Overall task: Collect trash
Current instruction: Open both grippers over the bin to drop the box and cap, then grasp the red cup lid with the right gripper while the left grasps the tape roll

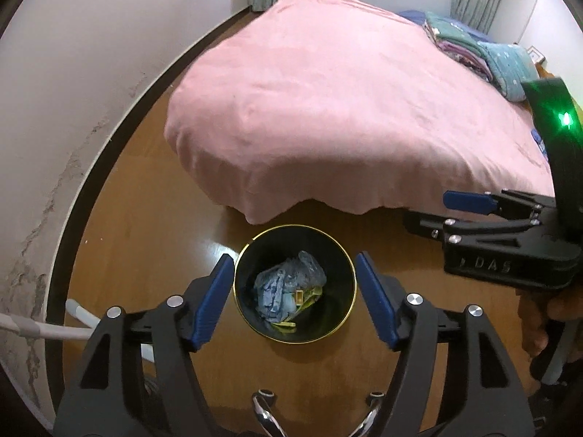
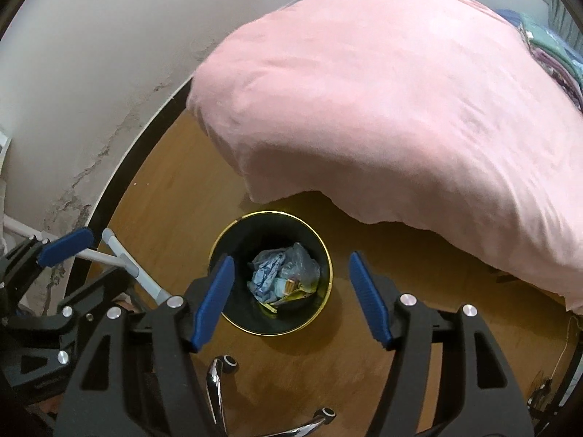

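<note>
**Left wrist view: both grippers spread above a bin that already holds the trash**

Left wrist view first: we look down through our left gripper (image 1: 295, 300), whose blue fingers (image 1: 213, 304) stand wide apart with nothing between them; framed in the gap, on the wooden floor (image 1: 145, 218), sits a round black bin (image 1: 345, 313) with a gold rim. Inside it lies the trash (image 1: 286, 291): a crumpled bluish plastic bag over some yellow and pale scraps; we judge it rests at the bottom, clear of both tools.

Our right gripper (image 1: 433, 211) shows at the right edge of that view, held by a hand (image 1: 539, 324); its own camera shows its fingers (image 2: 370, 300) parted and empty too, the bin just below and between them.

We hold both tools pointing steeply down over the opening, probably so that whatever leaves the fingers falls inside rather than onto the floor; the bin stands near the corner of the pink bed (image 1: 328, 109), apart from its hanging cover, within easy reach.

A grey metal frame (image 2: 124, 258) leans by the wall at left; chrome chair legs (image 2: 215, 382) with castors show beneath us.
</note>
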The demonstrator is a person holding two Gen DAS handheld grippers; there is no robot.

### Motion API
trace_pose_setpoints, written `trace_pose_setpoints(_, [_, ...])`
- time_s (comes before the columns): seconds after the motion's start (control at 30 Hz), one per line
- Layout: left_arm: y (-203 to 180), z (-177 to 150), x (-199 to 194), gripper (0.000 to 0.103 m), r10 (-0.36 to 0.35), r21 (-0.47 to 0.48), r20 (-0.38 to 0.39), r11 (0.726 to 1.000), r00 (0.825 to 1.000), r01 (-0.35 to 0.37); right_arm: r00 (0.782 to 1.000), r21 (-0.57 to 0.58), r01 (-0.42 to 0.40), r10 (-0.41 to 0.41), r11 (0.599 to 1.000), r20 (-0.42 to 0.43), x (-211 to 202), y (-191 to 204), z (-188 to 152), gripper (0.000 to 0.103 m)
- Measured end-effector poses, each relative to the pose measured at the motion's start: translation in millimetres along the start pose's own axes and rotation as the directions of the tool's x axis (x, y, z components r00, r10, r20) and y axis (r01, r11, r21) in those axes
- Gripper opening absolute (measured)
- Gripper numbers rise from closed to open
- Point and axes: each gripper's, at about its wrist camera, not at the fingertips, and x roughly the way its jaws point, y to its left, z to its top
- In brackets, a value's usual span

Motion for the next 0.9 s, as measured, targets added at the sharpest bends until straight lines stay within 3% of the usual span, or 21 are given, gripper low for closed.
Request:
trace_pose_setpoints(0.1, [8,0,-28,0.083,0.019,-0.015,0.038,1.0,0.999,-0.019,0.999,-0.032,-0.021,0.022,0.999,0.025,-19,21,4,0.067])
trace_pose_setpoints(0.2, [28,-6,-73,0.09,0.089,-0.059,0.111,0.995,0.99,-0.083,0.995,-0.106,-0.045,0.054,0.993,0.084,-45,58,11,0.072])
trace_pose_setpoints(0.33, [83,-26,-148,0.093,0.189,-0.186,0.212,0.971,0.959,-0.15,0.982,-0.213,-0.11,0.14,0.971,0.13,-75,121,22,0.077])
trace_pose_setpoints(0.43, [138,-51,-204,0.095,0.312,-0.304,0.238,0.923,0.92,-0.234,0.957,-0.331,-0.202,0.258,0.922,0.133,-92,191,27,0.082])
trace_pose_setpoints(0.5, [176,-75,-236,0.096,0.398,-0.382,0.221,0.875,0.89,-0.297,0.94,-0.412,-0.247,0.319,0.877,0.117,-99,243,27,0.083])
trace_pose_setpoints(0.53, [205,-95,-257,0.096,0.454,-0.436,0.192,0.834,0.87,-0.339,0.93,-0.46,-0.268,0.351,0.846,0.104,-102,275,25,0.085])
trace_pose_setpoints(0.6, [240,-121,-281,0.096,0.512,-0.503,0.149,0.776,0.846,-0.381,0.914,-0.547,-0.3,0.4,0.782,0.071,-105,335,19,0.088])
trace_pose_setpoints(0.7, [302,-177,-323,0.096,0.582,-0.622,0.079,0.663,0.809,-0.417,0.89,-0.661,-0.339,0.456,0.67,0.006,-108,429,1,0.091])
trace_pose_setpoints(0.83, [365,-247,-370,0.096,0.663,-0.753,-0.003,0.491,0.748,-0.438,0.867,-0.776,-0.366,0.491,0.514,-0.083,-107,549,-29,0.093])
trace_pose_setpoints(0.9, [388,-269,-384,0.096,0.675,-0.787,-0.06,0.421,0.735,-0.451,0.864,-0.816,-0.367,0.489,0.447,-0.121,-105,607,-45,0.093])
